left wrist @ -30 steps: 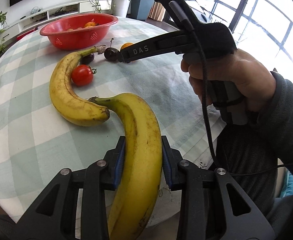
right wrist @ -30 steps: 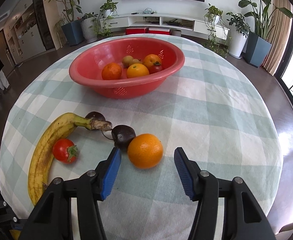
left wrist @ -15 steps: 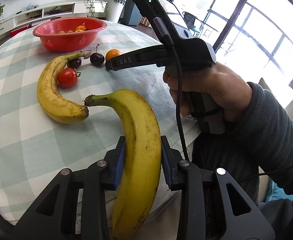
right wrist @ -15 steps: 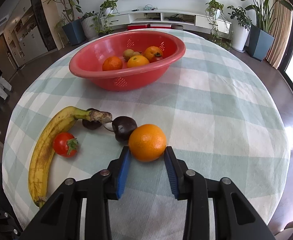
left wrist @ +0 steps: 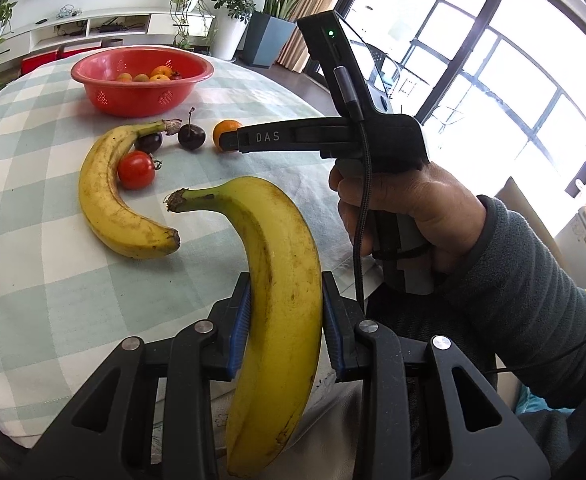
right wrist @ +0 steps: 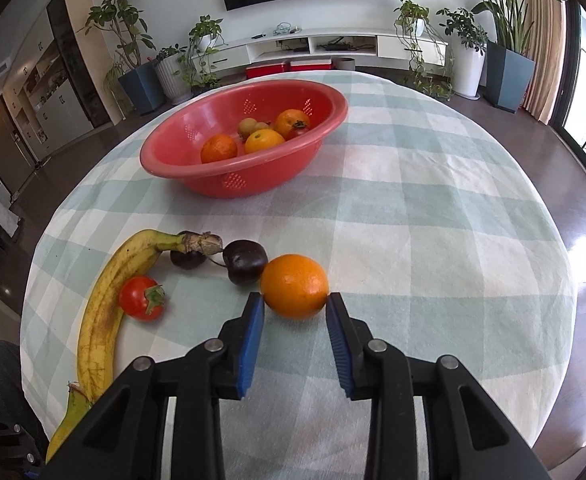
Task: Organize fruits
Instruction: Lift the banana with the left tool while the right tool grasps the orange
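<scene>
My left gripper [left wrist: 285, 328] is clamped on a banana [left wrist: 281, 300], both blue pads pressed against its sides, its stem end pointing out over the bench [left wrist: 33, 280]. Just beyond it a second banana [left wrist: 109, 200] lies curved on the checked cloth, with a tomato [left wrist: 136, 170] touching its inner curve. My right gripper [right wrist: 295, 312] has closed on an orange [right wrist: 294, 285] that sits on the bench, the pad tips pinching its near sides. A dark plum [right wrist: 247, 262] touches the orange's left side, and a second plum [right wrist: 189, 258] lies tucked under the lying banana's stem. Farther back a red bowl [right wrist: 229, 180] holds several oranges and other small fruit.
</scene>
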Motion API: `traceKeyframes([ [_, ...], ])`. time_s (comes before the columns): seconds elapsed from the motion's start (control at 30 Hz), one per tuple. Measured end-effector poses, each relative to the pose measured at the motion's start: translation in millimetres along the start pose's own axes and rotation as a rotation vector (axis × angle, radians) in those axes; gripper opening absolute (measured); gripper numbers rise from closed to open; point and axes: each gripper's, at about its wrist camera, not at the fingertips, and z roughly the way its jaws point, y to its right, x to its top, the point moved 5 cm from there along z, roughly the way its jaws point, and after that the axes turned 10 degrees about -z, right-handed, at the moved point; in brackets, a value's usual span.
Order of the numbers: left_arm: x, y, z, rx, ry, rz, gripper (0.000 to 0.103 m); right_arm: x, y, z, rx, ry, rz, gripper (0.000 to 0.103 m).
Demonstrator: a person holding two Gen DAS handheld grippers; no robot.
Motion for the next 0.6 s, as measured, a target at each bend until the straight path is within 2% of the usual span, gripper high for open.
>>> traceKeyframes([
  [0.07,3.4,2.3,-2.7,-0.019,0.007,0.001,0.030,-0.1,1.0,-2.9,0.007,0.008,0.010,0.031],
  [0.17,8.7,8.5,-11.1,-0.037,0.028,0.007,0.030,0.8,3.0,-8.4,0.014,0.025,0.025,0.017],
  [0.27,16.4,6.3,-18.7,-0.047,0.047,-0.005,0.030,-0.6,3.5,-5.4,0.022,0.009,0.029,0.016],
  [0.47,28.8,-12.3,-36.7,-0.020,0.086,-0.039,0.030,-1.7,1.9,0.5,0.012,-0.018,0.018,0.017],
  [0.53,30.6,-18.5,-41.2,-0.013,0.095,-0.047,0.030,0.5,4.6,0.9,-0.012,-0.016,0.014,0.027],
  [0.57,30.1,-19.7,-44.2,-0.010,0.099,-0.051,0.030,2.8,6.2,1.0,-0.021,-0.012,0.010,0.039],
  [0.6,30.8,-21.5,-45.8,-0.008,0.102,-0.053,0.030,5.3,6.5,0.8,-0.022,-0.008,0.004,0.046],
])
